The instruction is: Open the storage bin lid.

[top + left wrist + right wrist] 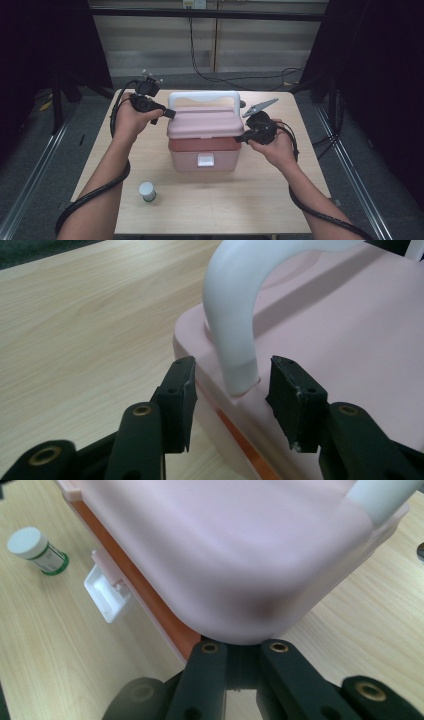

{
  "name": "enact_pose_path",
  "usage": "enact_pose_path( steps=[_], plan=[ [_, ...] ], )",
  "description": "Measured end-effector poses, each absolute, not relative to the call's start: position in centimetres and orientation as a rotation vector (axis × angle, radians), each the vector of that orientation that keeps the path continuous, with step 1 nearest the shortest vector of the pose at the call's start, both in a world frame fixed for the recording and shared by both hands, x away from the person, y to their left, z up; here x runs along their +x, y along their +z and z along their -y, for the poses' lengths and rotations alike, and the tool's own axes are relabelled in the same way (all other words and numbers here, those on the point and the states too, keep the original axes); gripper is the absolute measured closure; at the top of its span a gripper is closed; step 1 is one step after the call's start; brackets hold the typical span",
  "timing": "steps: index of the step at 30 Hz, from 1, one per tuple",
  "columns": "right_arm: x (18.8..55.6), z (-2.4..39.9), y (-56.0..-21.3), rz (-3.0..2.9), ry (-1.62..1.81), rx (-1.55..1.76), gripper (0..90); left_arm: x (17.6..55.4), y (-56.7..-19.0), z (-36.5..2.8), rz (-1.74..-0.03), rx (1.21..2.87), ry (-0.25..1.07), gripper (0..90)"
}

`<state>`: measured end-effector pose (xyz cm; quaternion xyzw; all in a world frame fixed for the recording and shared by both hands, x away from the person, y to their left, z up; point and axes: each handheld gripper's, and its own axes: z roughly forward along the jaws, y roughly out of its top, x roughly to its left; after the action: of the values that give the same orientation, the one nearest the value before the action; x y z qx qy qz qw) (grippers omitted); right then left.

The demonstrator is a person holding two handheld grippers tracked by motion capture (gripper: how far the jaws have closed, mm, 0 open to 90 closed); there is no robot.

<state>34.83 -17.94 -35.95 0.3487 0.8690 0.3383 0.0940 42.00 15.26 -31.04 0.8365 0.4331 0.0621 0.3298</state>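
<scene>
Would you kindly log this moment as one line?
left gripper: open astride handle base | right gripper: shut against box lid corner | bottle: upright, apart

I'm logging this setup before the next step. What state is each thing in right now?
Pink box: lid down, a gap along the front.
White handle: raised upright.
White latch: hanging undone.
Small bottle: upright, capped.
Left gripper: open astride the handle's base.
Right gripper: shut at the lid's corner.

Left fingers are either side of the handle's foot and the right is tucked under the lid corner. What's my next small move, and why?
Probably close the left gripper on the white handle: its fingers straddle the handle's foot without touching it. The right gripper sits shut under the pink lid corner, so a firm hold on the handle would steady the box before lifting.
</scene>
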Motion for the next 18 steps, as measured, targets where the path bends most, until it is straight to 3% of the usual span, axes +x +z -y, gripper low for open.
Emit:
enact_pose_path(
  steps=[18],
  plan=[
    [34.9,17.8,-34.8,-2.561,1.032,1.039,90.0,40.3,-32.8,-18.1,-1.169,2.153,0.137,48.2]
  ],
)
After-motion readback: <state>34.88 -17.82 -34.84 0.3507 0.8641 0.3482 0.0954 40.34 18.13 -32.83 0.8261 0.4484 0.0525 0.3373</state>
